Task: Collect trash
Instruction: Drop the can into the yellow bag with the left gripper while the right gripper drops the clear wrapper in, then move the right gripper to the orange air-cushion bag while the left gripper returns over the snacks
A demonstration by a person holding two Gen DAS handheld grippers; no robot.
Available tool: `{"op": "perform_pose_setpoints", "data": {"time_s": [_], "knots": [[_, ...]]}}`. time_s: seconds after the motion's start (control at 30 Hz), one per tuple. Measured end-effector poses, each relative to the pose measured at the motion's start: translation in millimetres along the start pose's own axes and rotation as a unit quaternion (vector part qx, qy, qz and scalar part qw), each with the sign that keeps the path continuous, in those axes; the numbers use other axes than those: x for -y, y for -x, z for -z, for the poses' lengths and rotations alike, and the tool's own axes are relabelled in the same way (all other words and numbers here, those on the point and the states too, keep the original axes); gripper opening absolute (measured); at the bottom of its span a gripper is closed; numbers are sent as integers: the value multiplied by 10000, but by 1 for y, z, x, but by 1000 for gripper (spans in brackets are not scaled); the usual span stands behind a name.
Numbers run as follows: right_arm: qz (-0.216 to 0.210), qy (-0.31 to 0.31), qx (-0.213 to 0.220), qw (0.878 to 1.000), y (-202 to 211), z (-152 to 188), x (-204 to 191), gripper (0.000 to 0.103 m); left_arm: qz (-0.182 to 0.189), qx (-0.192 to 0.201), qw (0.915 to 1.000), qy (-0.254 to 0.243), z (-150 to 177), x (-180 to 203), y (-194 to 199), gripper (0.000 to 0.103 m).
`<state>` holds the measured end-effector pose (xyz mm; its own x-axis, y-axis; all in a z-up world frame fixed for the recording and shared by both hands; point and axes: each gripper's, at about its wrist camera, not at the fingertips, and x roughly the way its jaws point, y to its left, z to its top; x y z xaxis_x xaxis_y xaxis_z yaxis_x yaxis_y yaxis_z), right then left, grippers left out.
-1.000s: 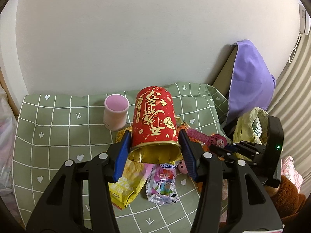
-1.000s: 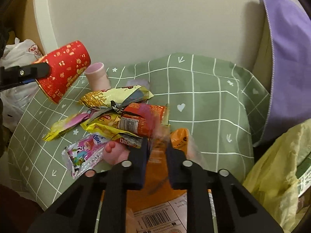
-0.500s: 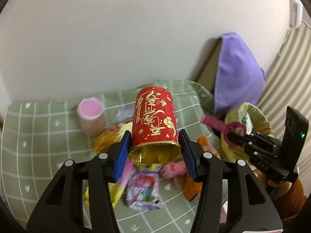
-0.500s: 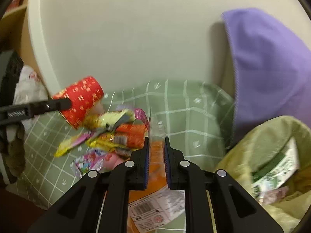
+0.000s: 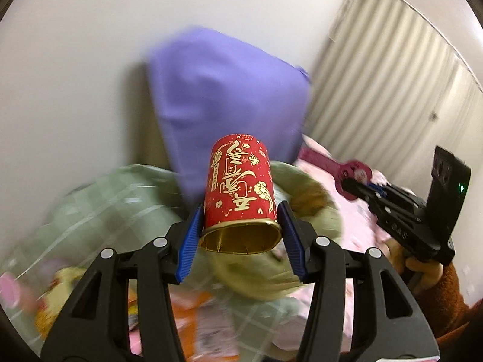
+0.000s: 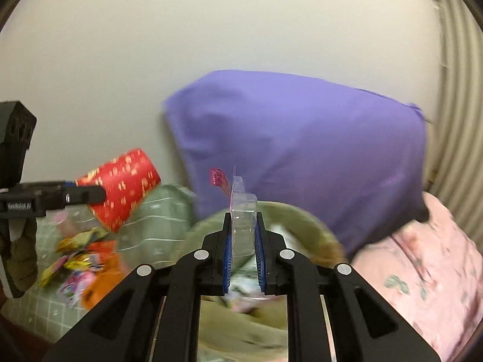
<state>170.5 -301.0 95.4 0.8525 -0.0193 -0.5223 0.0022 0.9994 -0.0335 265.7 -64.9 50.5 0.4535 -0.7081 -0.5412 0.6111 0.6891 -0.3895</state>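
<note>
My left gripper [image 5: 240, 215] is shut on a red paper cup [image 5: 240, 191] with gold lettering, its gold-lined mouth facing the camera. The cup hangs above the rim of a yellow-green trash bag [image 5: 305, 193]. My right gripper [image 6: 243, 226] is shut on a clear plastic blister pack [image 6: 241, 211] with a pink card backing, held over the open trash bag [image 6: 289, 214]. In the left wrist view the right gripper [image 5: 356, 182] carries that pink pack [image 5: 329, 164] at the right. The left gripper [image 6: 90, 194] with the cup [image 6: 120, 188] shows at the left of the right wrist view.
A purple pillow [image 6: 302, 150] leans on the wall behind the bag. Several snack wrappers [image 6: 81, 259] lie on the green checked cloth [image 6: 157, 211] at the left. Pink floral bedding [image 6: 422, 265] lies to the right, with pleated curtains [image 5: 392, 75] beyond it.
Both grippers have swung right and upward from the wrapper pile to the trash bag by the purple pillow, each keeping its hold. The pink cup and most wrappers have left the left view.
</note>
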Motion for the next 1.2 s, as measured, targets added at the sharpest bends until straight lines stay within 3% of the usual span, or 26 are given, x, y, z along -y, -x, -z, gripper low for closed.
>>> {"op": "perform_pose_setpoints", "data": {"time_s": [0.2,0.33,0.43,0.47,0.57,0.77,0.97,1.2], "knots": [[245,-443,-283,9983,-9,10,36,14,427,-670,9963,-334,-7,31,-76,49],[79,-698,-491,9963,-28,22,50,15,681,-1034,9921,-218,-10,29,-108,56],[16,-653,-684,9955,-42,32,47,17,810,-1013,9915,-123,-13,23,-109,63],[46,-615,-753,9953,-47,35,46,22,775,-977,9921,-101,-14,21,-107,64],[-30,-687,-834,9941,-55,43,47,33,546,-795,9953,-33,-16,16,-96,67],[8,-634,-793,9948,-54,43,46,37,-251,-342,9991,69,-12,3,-67,68],[-202,-486,-562,9970,-48,31,25,37,-1187,65,9929,21,1,-21,-28,68],[-874,-191,-433,9951,-51,26,-28,40,-1567,159,9875,40,26,-41,17,68]]}}
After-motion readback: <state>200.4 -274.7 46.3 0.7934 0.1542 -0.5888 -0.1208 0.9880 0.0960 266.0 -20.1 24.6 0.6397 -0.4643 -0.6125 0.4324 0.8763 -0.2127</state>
